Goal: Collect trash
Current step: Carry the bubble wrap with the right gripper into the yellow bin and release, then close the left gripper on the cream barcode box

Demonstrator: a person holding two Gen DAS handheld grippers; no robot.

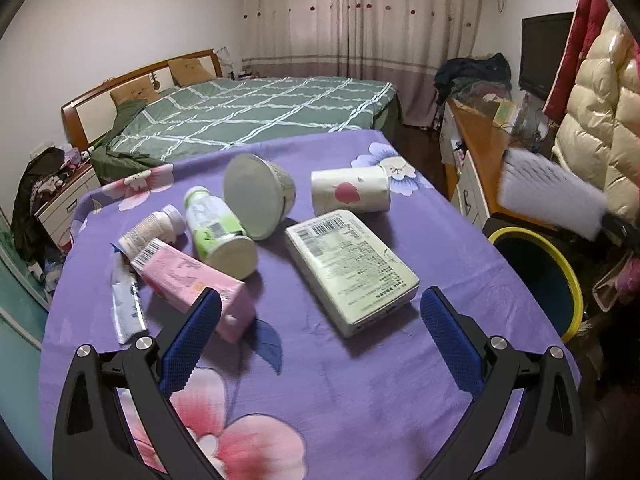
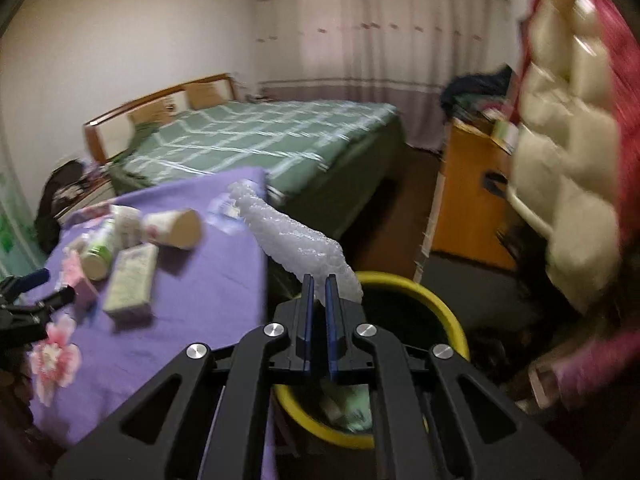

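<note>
My right gripper is shut on a white bubble-wrap sheet, held over the yellow-rimmed bin; in the left wrist view the sheet is a blur above that bin. My left gripper stands open low over the purple cloth with nothing between its fingers. Ahead of it lie a pale flat box, a pink carton, a green-white bottle, a small white bottle, a tipped tub, a paper cup on its side and a white tube.
The table's purple flowered cloth ends close to the bin on the right. A green bed lies behind, a wooden dresser and hanging padded coats stand at the right, a cluttered nightstand at the left.
</note>
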